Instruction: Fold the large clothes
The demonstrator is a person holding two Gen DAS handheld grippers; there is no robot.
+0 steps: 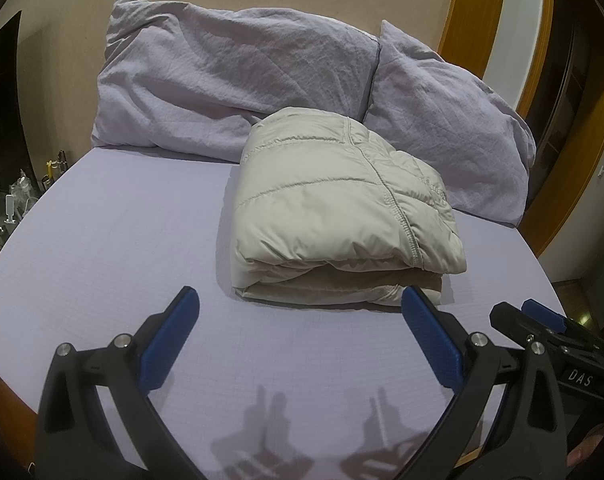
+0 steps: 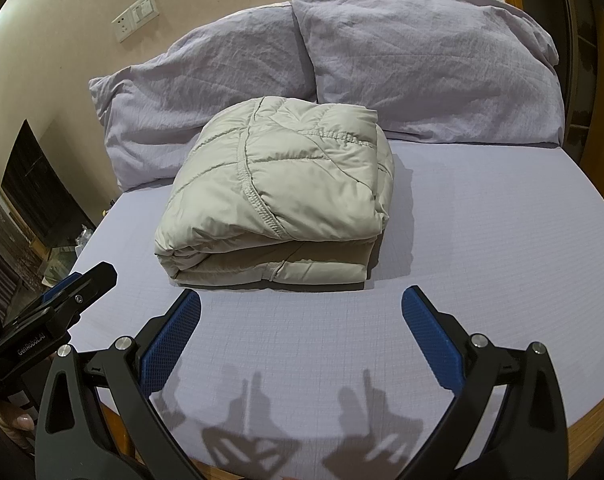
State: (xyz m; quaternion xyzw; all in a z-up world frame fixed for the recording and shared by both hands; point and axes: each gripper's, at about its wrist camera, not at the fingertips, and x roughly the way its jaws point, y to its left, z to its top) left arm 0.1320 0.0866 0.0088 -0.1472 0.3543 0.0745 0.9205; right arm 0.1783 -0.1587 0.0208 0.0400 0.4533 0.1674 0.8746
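Observation:
A beige quilted puffer jacket (image 1: 338, 208) lies folded into a thick compact bundle on the lavender bed sheet (image 1: 122, 264), just in front of the pillows. It also shows in the right wrist view (image 2: 278, 196). My left gripper (image 1: 300, 300) is open and empty, hovering over the sheet a little in front of the bundle's near edge. My right gripper (image 2: 301, 302) is open and empty too, beside the left one and just short of the bundle. Each gripper shows at the edge of the other's view: the right one (image 1: 542, 320), the left one (image 2: 78, 284).
Two lavender pillows (image 1: 230, 80) (image 1: 454, 128) lean against the beige wall behind the jacket. A wooden door frame (image 1: 538, 52) stands at the right. A dark side table with small items (image 1: 18, 196) sits left of the bed. The bed's wooden edge (image 2: 590, 420) runs below the grippers.

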